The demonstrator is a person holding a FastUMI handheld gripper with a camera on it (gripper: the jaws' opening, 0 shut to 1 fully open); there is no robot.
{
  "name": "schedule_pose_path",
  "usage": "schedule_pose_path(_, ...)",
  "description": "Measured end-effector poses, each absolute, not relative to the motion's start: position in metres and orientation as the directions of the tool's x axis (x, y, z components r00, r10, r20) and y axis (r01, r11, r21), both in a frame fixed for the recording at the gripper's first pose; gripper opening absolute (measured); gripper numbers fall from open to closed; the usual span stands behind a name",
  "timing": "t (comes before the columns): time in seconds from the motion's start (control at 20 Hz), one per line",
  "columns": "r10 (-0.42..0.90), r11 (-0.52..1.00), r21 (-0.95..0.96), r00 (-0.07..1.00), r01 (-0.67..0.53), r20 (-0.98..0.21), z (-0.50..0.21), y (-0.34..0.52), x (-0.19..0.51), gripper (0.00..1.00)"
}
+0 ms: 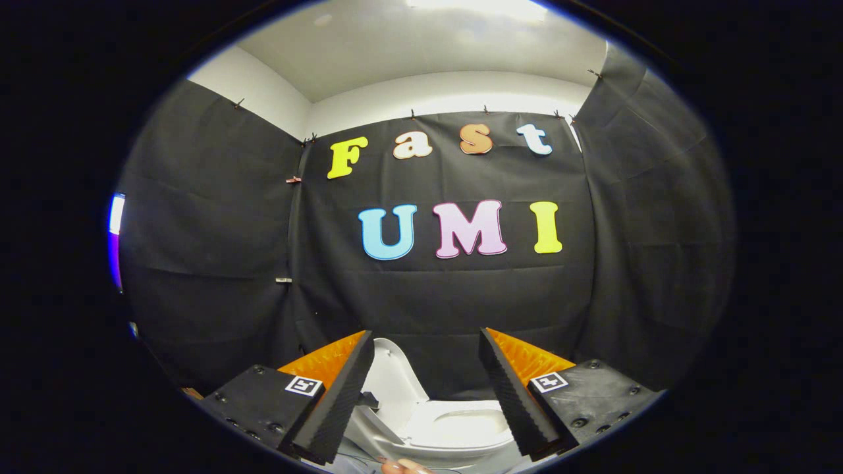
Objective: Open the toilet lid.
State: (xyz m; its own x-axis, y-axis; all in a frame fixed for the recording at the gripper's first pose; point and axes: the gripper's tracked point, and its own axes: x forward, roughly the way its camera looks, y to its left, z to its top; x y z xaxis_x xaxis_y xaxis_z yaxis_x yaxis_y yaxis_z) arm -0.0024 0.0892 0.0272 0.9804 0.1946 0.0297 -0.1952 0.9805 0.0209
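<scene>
toilet lid [394, 385] raised, seat exposed | hand-held gripper [426, 395] fingers wide apart, holding nothing

gripper [427, 342]: black ribbed pads on the inner faces, bright orange fingers [326, 361] behind them, matte black blocks at the base
markers [303, 385]: a small black-and-white square pattern on each black block
toilet lid [392, 382]: glossy white, seen between the fingers beside the left pad
toilet seat [454, 428]: white, paler and brighter around the opening, between the two pads
booth wall [448, 296]: black creased cloth beyond the fingers
upper wall and ceiling [421, 59]: plain white-grey above the cloth
</scene>
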Motion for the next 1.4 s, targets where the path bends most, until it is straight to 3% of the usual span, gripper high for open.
schedule_pose_path(0.65, 0.116, 0.993, -0.009, 0.992, -0.116, 0.051, 0.034, 0.059, -0.011, 0.99)
schedule_pose_path(1.4, 0.126, 0.992, -0.032, 0.99, -0.124, 0.06, 0.04, 0.062, -0.014, 0.99)
